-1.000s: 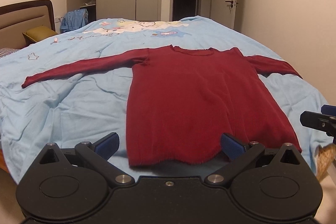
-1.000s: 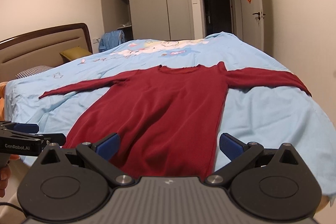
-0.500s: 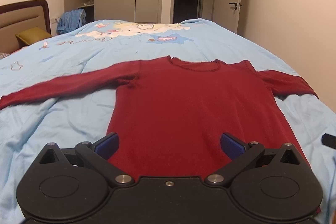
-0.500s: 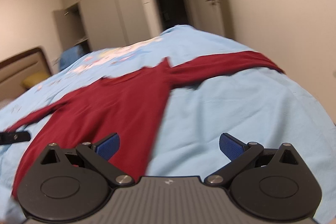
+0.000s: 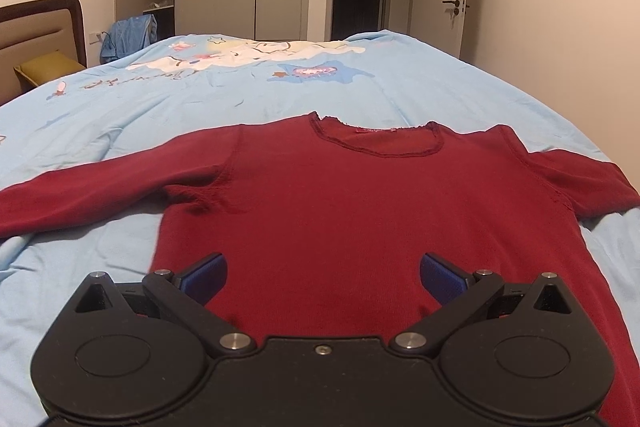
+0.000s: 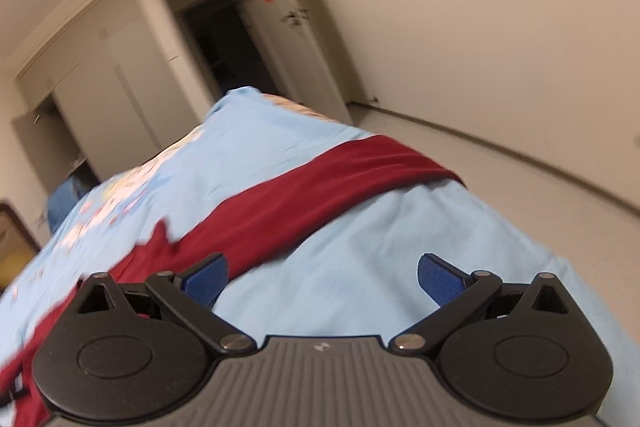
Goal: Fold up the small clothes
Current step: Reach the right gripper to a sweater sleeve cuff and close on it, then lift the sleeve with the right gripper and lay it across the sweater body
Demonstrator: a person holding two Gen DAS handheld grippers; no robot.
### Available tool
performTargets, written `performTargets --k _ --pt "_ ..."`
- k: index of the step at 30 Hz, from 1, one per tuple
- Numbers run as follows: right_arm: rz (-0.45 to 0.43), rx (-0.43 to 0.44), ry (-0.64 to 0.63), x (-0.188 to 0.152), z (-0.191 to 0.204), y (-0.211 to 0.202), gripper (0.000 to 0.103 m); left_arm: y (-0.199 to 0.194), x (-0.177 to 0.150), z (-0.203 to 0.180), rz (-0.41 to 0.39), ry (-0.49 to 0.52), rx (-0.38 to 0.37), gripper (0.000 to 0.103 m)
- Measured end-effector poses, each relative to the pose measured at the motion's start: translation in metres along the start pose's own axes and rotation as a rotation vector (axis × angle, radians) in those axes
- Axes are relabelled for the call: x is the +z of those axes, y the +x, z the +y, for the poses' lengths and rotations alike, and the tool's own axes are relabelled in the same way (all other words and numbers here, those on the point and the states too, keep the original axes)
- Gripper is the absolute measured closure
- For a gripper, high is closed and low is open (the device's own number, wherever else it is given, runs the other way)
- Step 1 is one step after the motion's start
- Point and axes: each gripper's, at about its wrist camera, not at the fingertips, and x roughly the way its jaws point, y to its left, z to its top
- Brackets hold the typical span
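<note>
The bed fills both views, its pale blue cover soft, faintly creased and printed with a cartoon at the far end, and that softness is the first hazard: a tool pressed down to pinch cloth could, I judge, catch the cover along with the garment and drag both into the fold. On it lies the dark red sweater, flat and face up in the middle of the bed, neckline towards the far side, a fine matte knit with a scalloped trim round the scoop neck and a small puckered bunch under the left armpit. Its right sleeve runs out to the right edge of the bed and the cuff drapes over the side (how far it hangs cannot be seen), so its own weight could pull it off or skew the body once lifted. The left sleeve stretches out to the left, lying limp. The left tool hovers over the near half of the body with its blue-padded fingers spread wide and nothing between them; the right tool, likewise spread and empty, is tilted over bare cover just near the right sleeve, in a blurred view, so a hasty pinch might miss the thin cloth.
</note>
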Motion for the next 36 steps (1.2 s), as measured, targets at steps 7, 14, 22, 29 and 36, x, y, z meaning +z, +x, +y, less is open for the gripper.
performTargets --k 7,14,22,29,36 --pt "0.041 -0.009 0.226 0.045 -0.053 0.079 0.000 0.033 -0.011 -0.004 0.032 0.003 0.001 0.001" --pt "-0.003 0.029 0.519 0.046 -0.103 0.126 0.000 0.039 -0.022 -0.004 0.012 0.007 0.004 0.001" --pt "-0.085 -0.041 0.672 0.041 -0.120 0.161 0.030 0.042 -0.024 -0.004 0.007 0.008 0.006 0.000" --pt "-0.121 -0.099 0.727 0.039 -0.125 0.175 0.092 0.040 -0.022 -0.003 0.007 -0.004 -0.002 0.001" --pt "-0.246 -0.168 0.529 0.058 -0.102 0.134 0.094 0.019 -0.010 0.004 -0.072 -0.009 0.014 0.001"
